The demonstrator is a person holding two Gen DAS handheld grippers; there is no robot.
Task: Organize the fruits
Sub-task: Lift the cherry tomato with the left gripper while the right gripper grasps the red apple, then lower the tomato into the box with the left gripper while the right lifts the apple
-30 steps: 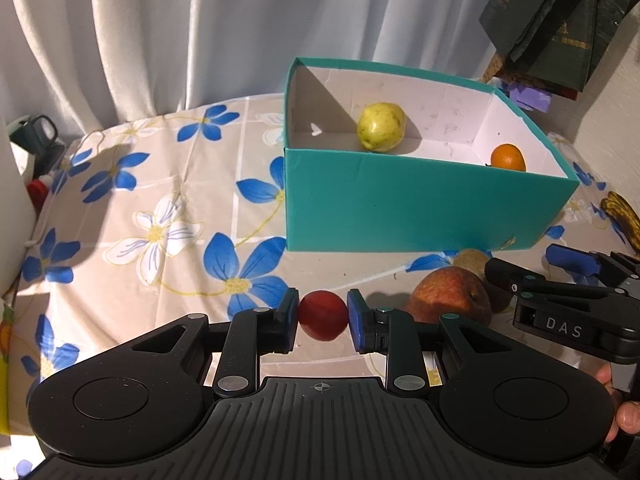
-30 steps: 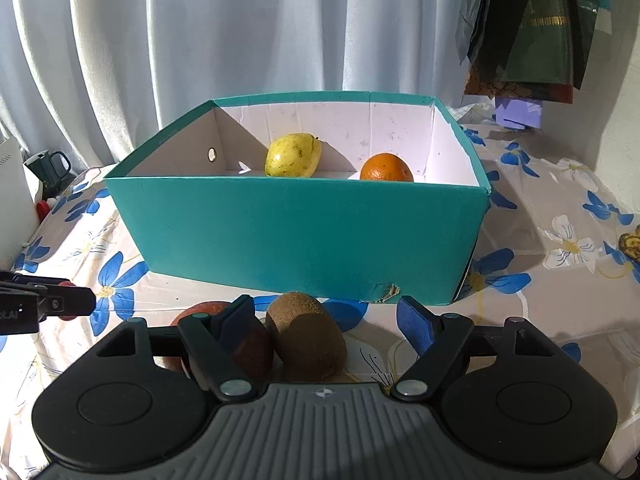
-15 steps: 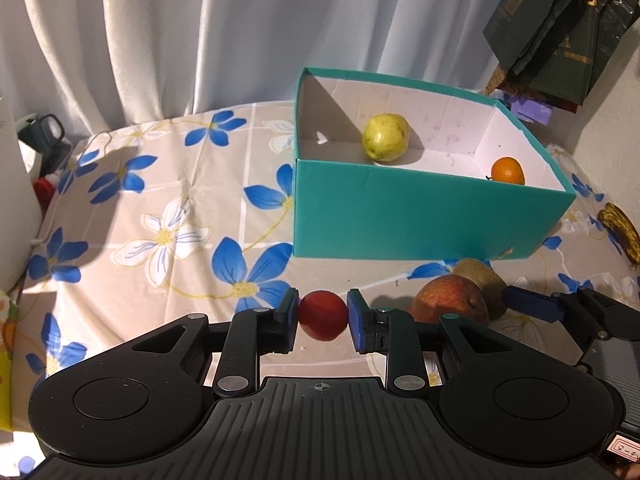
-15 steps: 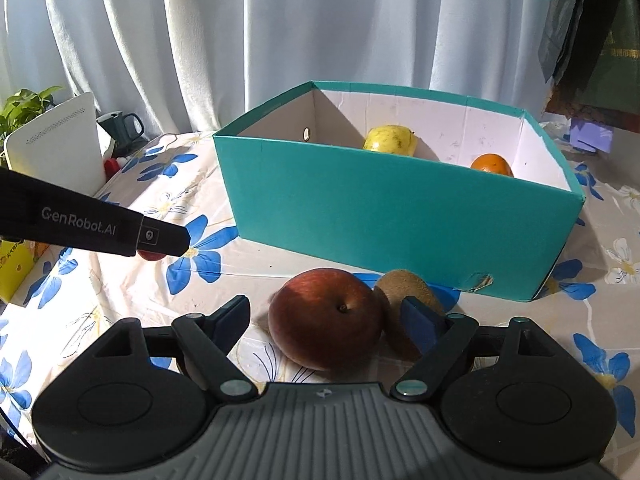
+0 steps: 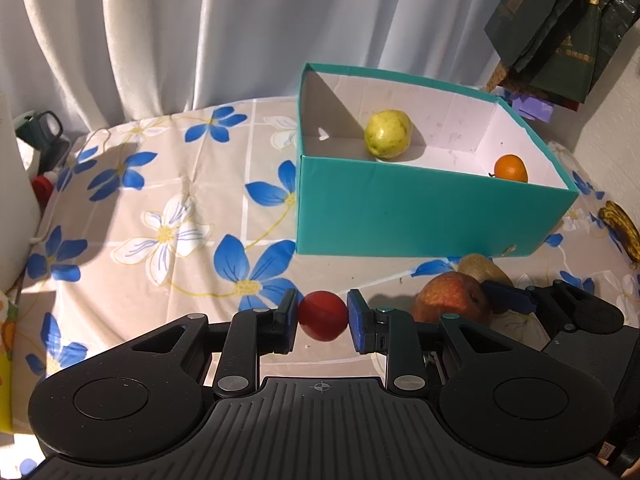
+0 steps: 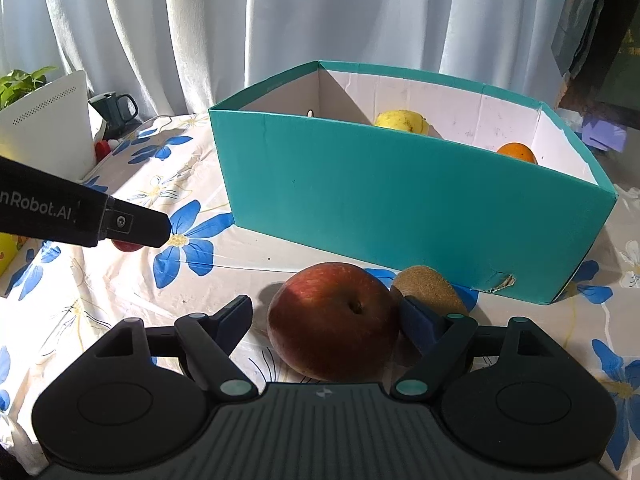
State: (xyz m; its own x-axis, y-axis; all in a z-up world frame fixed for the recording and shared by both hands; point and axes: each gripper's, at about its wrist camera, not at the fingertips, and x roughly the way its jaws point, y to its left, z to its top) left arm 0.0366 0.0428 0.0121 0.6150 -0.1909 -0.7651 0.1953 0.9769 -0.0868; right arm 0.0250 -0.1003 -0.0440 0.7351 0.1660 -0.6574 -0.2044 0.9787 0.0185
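My left gripper (image 5: 322,316) is shut on a small red fruit (image 5: 323,315) and holds it over the tablecloth, in front of the teal box (image 5: 400,208). The box holds a yellow-green pear (image 5: 387,138) and an orange (image 5: 510,168). My right gripper (image 6: 326,320) is open around a large red apple (image 6: 332,320); its right finger sits between the apple and a kiwi (image 6: 430,289). The apple (image 5: 450,298) and kiwi (image 5: 480,266) also show in the left wrist view, in front of the box. The small red fruit (image 6: 127,245) peeks out under the left gripper in the right wrist view.
A floral tablecloth (image 5: 160,216) covers the table. A dark mug (image 6: 114,108) and a white device (image 6: 48,128) stand at the left edge. Bananas (image 5: 622,232) lie at the far right. Dark bags (image 5: 560,24) hang behind the box. White curtains are behind.
My right gripper has swung left from the kiwi and now straddles the apple. My left gripper has risen a little, still holding the small red fruit.
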